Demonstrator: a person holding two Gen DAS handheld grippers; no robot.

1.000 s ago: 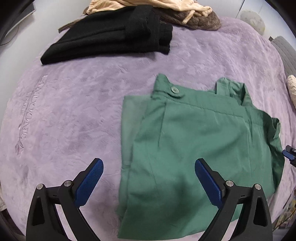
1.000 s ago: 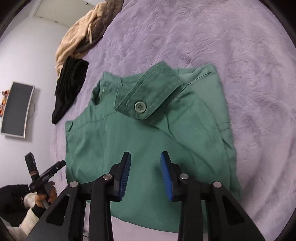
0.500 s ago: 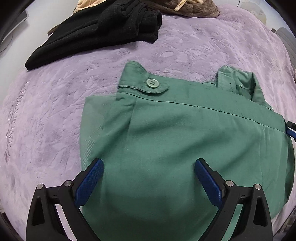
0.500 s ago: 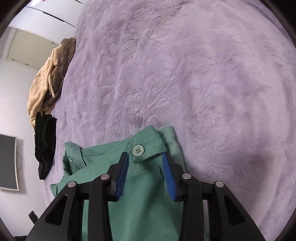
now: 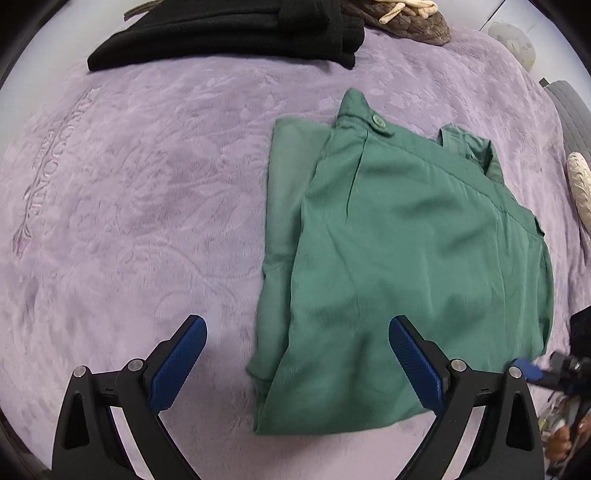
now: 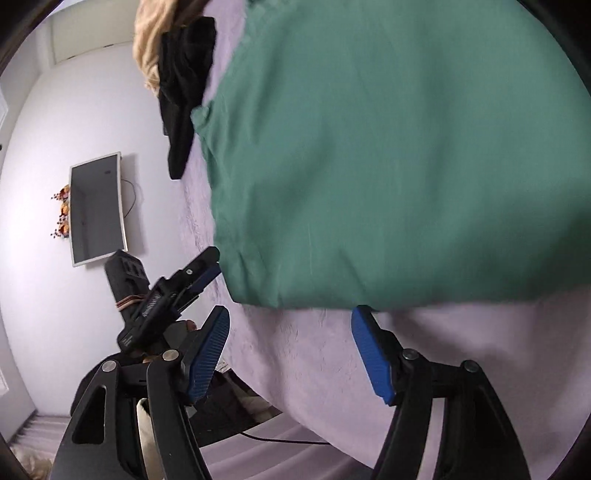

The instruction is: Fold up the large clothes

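A folded green garment (image 5: 406, 266) with a buttoned waistband lies flat on the purple blanket (image 5: 147, 206). My left gripper (image 5: 295, 332) points steeply down over the garment's near left corner, jaws wide open, the pads off the cloth. In the right wrist view the green garment (image 6: 388, 147) fills the upper frame. My right gripper (image 6: 288, 319) sits low at the garment's near edge, jaws opening, with only bare blanket between them. One of its blue fingertips (image 5: 526, 370) shows at the right edge of the left wrist view. The left gripper (image 6: 210, 264) hangs beside the garment's corner.
Folded black clothes (image 5: 229, 29) and a brown and beige pile (image 5: 406, 14) lie at the blanket's far edge. A grey cushion (image 5: 569, 110) is at the right. A wall screen (image 6: 96, 210) hangs beyond the bed edge (image 6: 295, 417).
My right gripper has pulled back from the buttoned waistband to the garment's near edge, dropped lower, and spread its jaws wider. The left gripper drifted over the garment and back, still open.
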